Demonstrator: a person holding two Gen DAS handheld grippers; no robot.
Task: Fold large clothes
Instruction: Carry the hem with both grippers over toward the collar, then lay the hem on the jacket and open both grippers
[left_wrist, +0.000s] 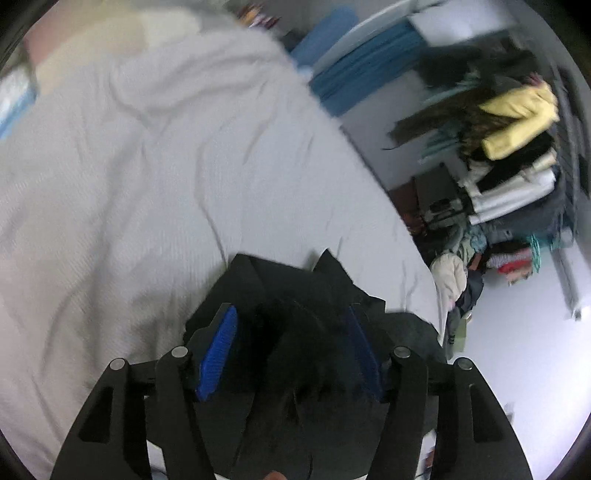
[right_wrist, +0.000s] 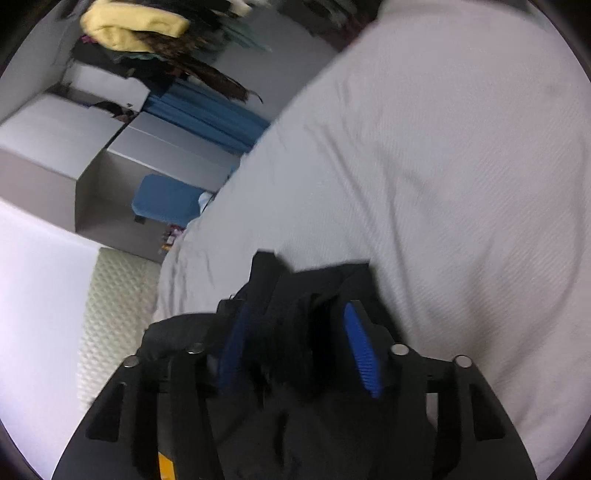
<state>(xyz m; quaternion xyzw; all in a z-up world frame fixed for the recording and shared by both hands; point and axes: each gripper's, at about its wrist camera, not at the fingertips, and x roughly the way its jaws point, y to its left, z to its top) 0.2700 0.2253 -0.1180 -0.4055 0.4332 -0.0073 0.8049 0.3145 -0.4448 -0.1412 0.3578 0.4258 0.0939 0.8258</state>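
Over bed (left_wrist: 147, 166): both grippers (left_wrist: 291, 325) (right_wrist: 295, 325) w/ black garment (left_wrist: 295, 354) (bunched).

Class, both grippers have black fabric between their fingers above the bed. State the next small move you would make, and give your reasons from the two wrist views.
Probably lower both grippers together and spread the black garment flat on the grey bedsheet. The left gripper and right gripper each hold bunched cloth between their blue pads, so nothing lies flat enough to fold. The sheet ahead looks open, though both views are blurred.
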